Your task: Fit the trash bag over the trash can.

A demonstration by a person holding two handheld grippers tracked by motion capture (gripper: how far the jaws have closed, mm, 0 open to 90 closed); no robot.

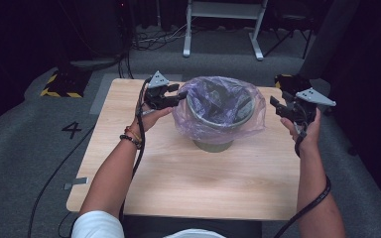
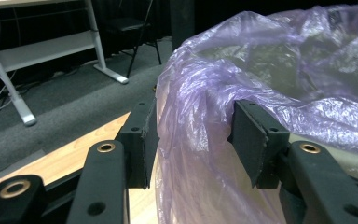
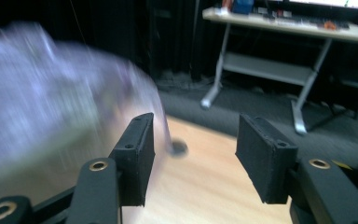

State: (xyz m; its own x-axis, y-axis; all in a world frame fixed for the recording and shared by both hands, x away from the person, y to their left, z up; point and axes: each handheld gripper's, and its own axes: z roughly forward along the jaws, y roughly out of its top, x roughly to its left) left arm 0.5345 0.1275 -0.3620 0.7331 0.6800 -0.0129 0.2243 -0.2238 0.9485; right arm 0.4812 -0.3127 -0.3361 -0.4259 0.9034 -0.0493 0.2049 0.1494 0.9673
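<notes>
Bin stands near the middle of the wooden table, a little toward the far side. It is one round grey-green container, and one thin purple plastic bag lines it; the bag's edge is folded outward over the rim and hangs loose around the upper wall. Inside the bag only dark, crumpled film can be seen, and I cannot tell if anything lies at the bottom.

There are two grippers, one in each hand. The left gripper is at the left side of the bin's rim. In the left gripper view a fold of the bag sits between its two jaws, which stand partly spread; the film lies against the inner faces, but the pads do not squeeze it flat. The right gripper is held just to the right of the bin, apart from the bag. In the right gripper view its jaws are spread with only table surface between them, and the bag appears blurred at the left.

One number, "4", is marked on the grey floor left of the table. One yellow-and-black striped edge lies farther away on that side.
</notes>
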